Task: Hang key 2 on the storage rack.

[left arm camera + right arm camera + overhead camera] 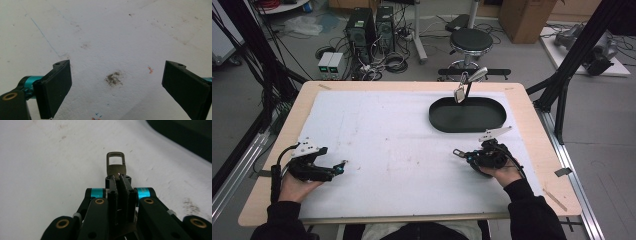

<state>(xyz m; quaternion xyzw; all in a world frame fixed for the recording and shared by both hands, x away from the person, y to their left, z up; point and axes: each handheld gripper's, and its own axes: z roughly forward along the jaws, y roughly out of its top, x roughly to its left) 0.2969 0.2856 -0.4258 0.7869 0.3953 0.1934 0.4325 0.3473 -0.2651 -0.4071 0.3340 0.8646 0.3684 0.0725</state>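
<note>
My right tongs (119, 178) are pinching a small metal clasp (115, 163), jaws pressed flat on its lower plate so that its rectangular loop sticks out past the tips. In the high view the same tongs (460, 154) sit low over the worktop (377, 145), near its front right, with the clasp (457, 151) pointing left. My left tongs (115, 82) are spread wide with nothing between the jaws, just the stained white sheet below; from above they (341, 167) rest at the front left, well apart from the right pair.

The step in hand, I judge, is carrying the clasp to the black oval tray (438, 119) farther back on the right, or to the stand that rises at its far rim, where a similar metal piece (459, 93) already hangs. To do it well I would keep the grip firm and level, since only a narrow strip of metal is held, lift before travelling so the loop does not drag on the sheet, and approach the tray over its near rim. The left tongs can stay out of the way.

The clasp is dull grey-brown metal, flat, with a squared open loop at one end and a bright glint where the jaws meet it. Its held end is hidden.
</note>
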